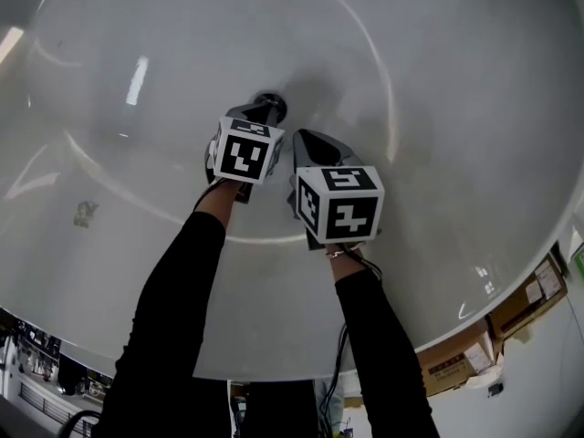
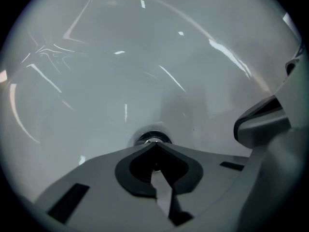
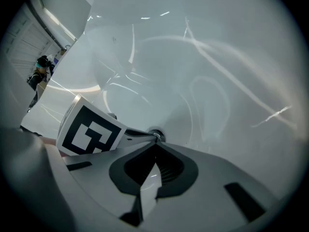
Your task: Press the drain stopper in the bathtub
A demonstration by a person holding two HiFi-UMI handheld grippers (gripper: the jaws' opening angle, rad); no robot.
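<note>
The round chrome drain stopper [image 1: 273, 104] sits at the bottom of the white bathtub [image 1: 438, 80]. My left gripper [image 1: 265, 115] is shut with nothing in it. Its tip rests at the near edge of the stopper [image 2: 152, 138]; I cannot tell whether it touches. In the left gripper view the closed tips [image 2: 154, 145] cover the stopper's front. My right gripper [image 1: 301, 140] is shut and empty too, just right of the left one and short of the stopper [image 3: 157, 134]. The left gripper's marker cube [image 3: 91, 130] shows in the right gripper view.
The tub's smooth white walls curve up on all sides. Its rim [image 1: 429, 331] runs along the near right. Cardboard boxes [image 1: 511, 322] stand on the floor outside it. A small mark [image 1: 86, 213] lies on the tub's left slope.
</note>
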